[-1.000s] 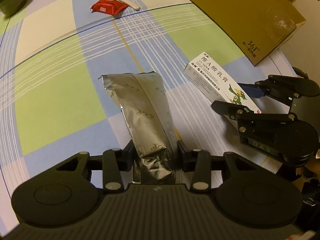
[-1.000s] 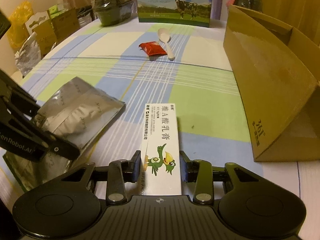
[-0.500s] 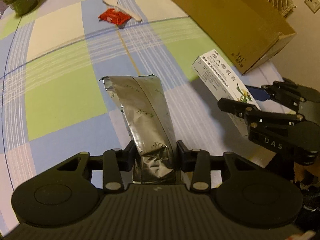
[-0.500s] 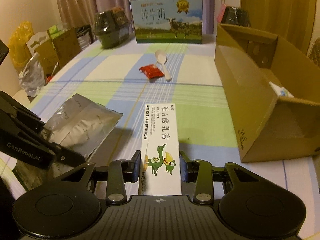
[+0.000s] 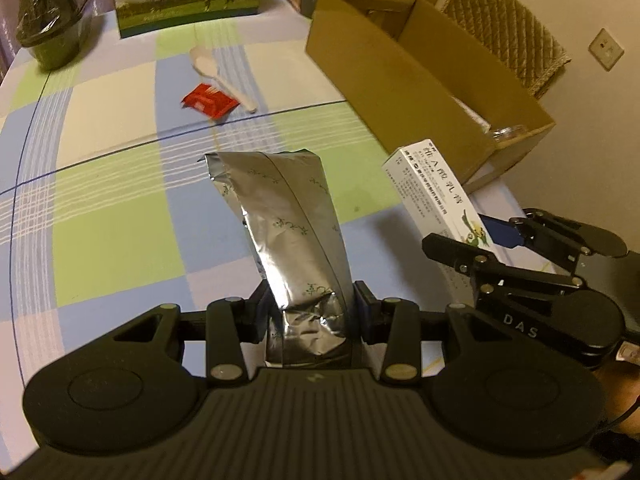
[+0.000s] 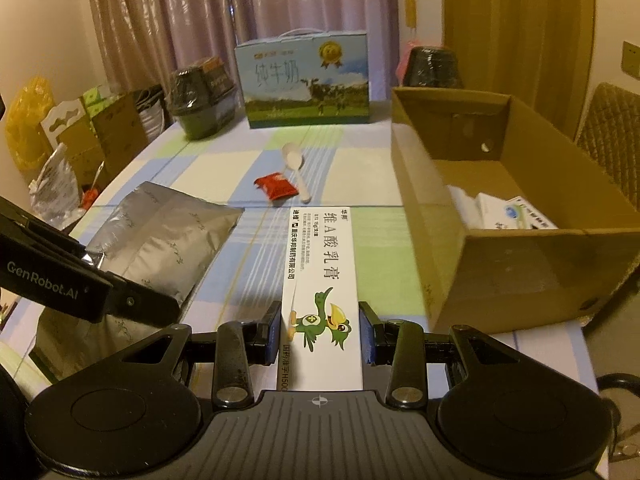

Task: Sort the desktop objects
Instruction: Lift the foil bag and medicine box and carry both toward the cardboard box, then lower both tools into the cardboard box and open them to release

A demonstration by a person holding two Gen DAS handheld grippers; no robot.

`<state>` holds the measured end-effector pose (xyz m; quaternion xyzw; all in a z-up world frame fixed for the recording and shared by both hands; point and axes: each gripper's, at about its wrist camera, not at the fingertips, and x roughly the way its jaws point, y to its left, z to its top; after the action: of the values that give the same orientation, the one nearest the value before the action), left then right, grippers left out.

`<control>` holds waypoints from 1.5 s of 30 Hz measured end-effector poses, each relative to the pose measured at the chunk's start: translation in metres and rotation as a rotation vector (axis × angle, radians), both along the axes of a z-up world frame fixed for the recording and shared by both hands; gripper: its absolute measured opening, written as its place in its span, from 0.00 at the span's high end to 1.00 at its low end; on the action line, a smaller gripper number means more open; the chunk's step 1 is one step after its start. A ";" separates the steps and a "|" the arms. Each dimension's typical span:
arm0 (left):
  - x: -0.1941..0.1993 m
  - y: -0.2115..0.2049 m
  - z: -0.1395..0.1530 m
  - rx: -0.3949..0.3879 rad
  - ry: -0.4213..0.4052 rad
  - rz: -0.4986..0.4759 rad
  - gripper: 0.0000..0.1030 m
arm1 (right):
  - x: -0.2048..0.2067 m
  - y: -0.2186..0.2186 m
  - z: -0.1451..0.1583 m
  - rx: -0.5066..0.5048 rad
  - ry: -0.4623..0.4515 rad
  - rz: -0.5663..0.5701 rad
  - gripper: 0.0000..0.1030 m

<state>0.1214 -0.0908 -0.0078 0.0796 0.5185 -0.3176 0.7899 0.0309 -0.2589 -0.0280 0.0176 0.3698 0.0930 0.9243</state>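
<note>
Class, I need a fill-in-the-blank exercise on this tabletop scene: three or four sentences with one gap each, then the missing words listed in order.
1. The left gripper is shut on a ____ foil pouch.
2. The right gripper is shut on a white carton printed with a green ____.
3. The white spoon lies beside a ____ packet.
4. The cardboard box is ____ at the top.

Missing words: silver; bird; red; open
</note>
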 end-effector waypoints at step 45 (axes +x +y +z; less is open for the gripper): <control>0.087 -0.239 0.071 -0.147 -0.116 -0.077 0.65 | 0.121 -0.185 0.070 -0.043 -0.147 -0.185 0.66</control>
<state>0.2086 -0.3298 0.0634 0.0596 0.4436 -0.3796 0.8097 0.1518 -0.4436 0.0424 0.0250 0.2998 0.0005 0.9537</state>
